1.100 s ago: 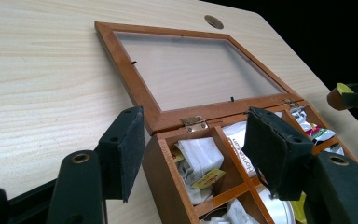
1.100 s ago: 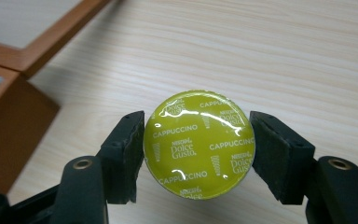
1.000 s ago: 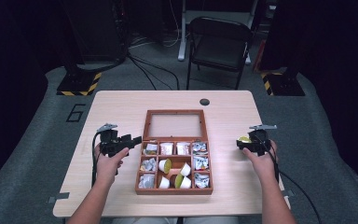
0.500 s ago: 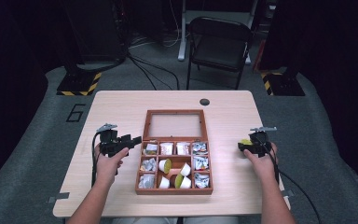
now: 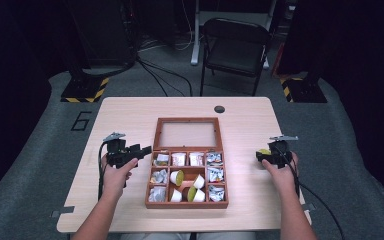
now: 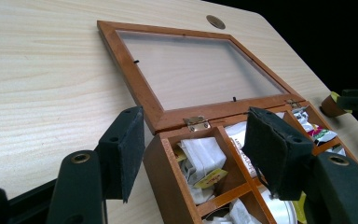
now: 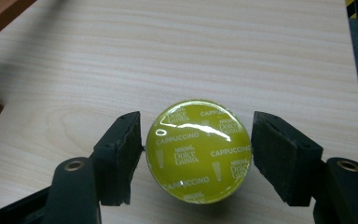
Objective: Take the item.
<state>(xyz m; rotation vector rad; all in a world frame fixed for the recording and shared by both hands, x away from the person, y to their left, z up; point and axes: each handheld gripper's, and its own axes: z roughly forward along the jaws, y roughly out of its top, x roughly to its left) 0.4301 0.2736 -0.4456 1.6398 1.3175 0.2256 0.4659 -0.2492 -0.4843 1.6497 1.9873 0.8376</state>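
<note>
Round yellow-green foil-lidded coffee capsule (image 7: 198, 150) on pale wood table (image 7: 242, 56), right of box, between right gripper (image 7: 196, 156) jaws, just been opening, pads prob. clear. Light, rigid, slick; grip sidewalls, not foil.

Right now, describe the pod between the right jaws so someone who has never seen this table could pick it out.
Start at the wooden box in the middle of the table, then go right to the right gripper. The pod sits alone on bare wood between its jaws, which have just been opening. Unlike the pods in the box, it stands outside, its shiny yellow-green CAPPUCCINO lid up.
</note>
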